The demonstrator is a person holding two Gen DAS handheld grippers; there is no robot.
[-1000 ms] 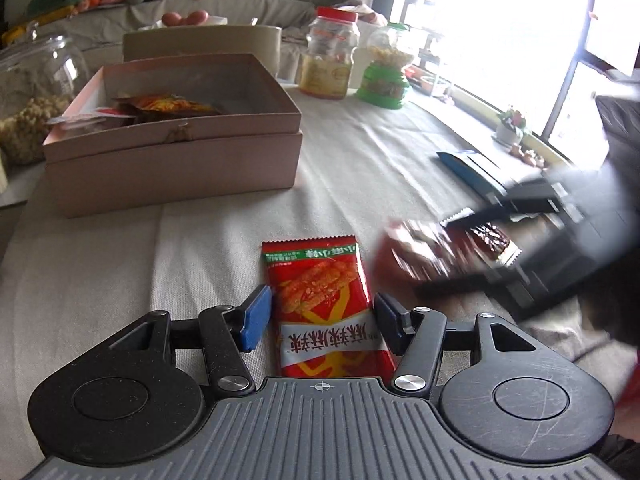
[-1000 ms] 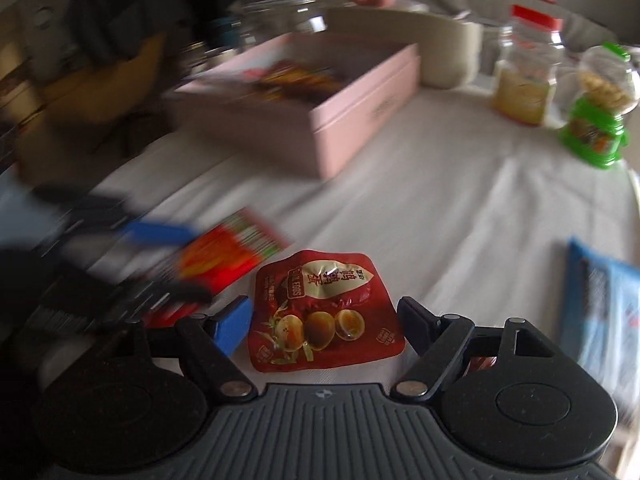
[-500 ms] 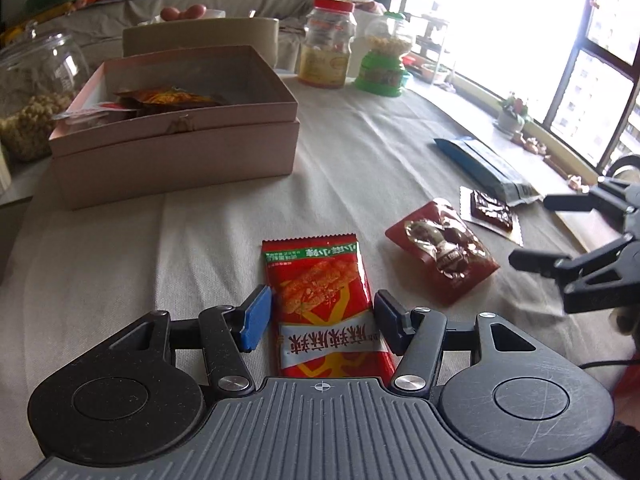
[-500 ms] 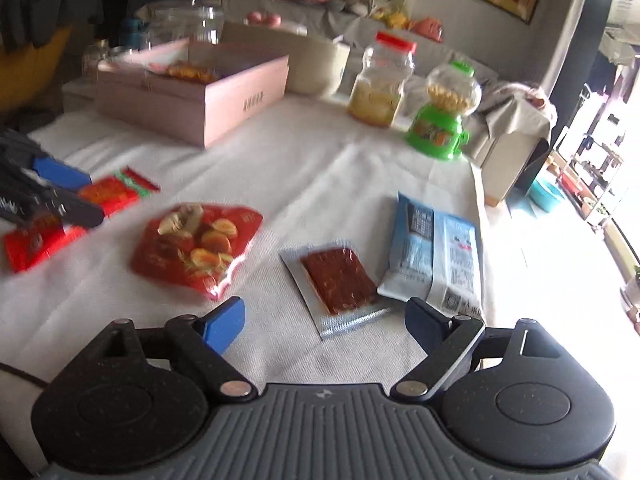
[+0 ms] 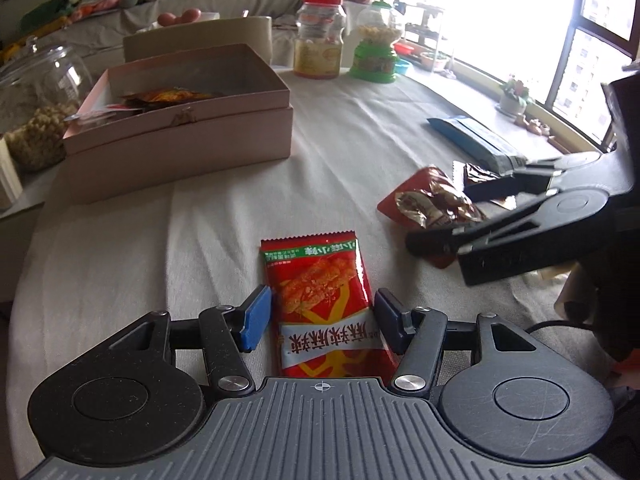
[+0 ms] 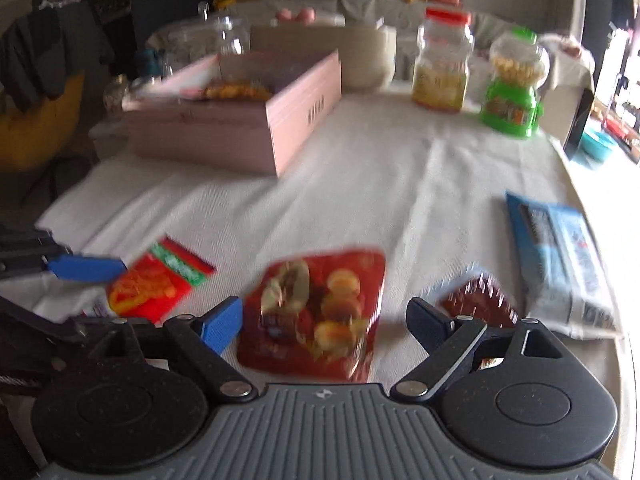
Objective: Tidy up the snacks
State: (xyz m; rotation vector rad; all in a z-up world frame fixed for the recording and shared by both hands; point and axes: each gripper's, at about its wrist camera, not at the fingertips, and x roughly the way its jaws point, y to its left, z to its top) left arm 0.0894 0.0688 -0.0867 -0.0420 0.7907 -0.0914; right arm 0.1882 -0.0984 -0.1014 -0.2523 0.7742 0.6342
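Observation:
A red snack packet lies flat on the white tablecloth between the pads of my left gripper, which stands open; the pads sit beside its edges without pressing. The same packet and left gripper show at the left of the right wrist view. A dark red pouch with round snacks lies between the fingers of my right gripper, whose jaws are opening and clear of it. In the left wrist view the right gripper hangs over that pouch.
An open pink box with a few packets inside stands at the back left. A blue packet and a small clear-wrapped dark snack lie right of the pouch. A red-lidded jar, a green dispenser and a glass jar stand behind.
My right gripper swung away to the right, then back left over the dark red pouch, and its jaws have widened. The left gripper and its red packet have stayed put.

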